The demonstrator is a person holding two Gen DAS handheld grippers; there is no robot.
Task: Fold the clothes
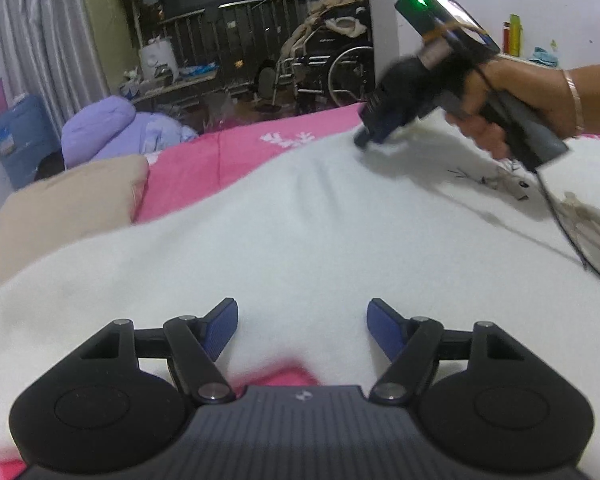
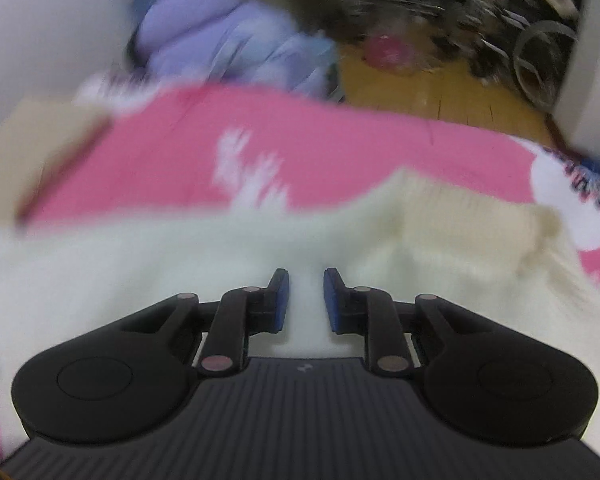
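The white garment [image 1: 300,220] bears a thin dark drawing; the bedspread [image 1: 204,160] is pink with white motifs, and the pillow [image 1: 60,208] looks beige, though blurred.

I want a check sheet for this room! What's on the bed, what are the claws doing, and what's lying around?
Surface: pink bedspread with white patterns.
Job's things: white sweater spread over the bedspread; ribbed cuff at its far edge; dark drawing on the cloth.
Clutter: beige pillow beside the sweater.
Claws: left claw open over the sweater, holding nothing. Right claw nearly shut with sweater showing in the gap; too blurred to tell if it grips.
Cables: black cord hangs from the right claw's handle.
Surroundings: purple quilt, wheelchair, blue jug, grey curtain.
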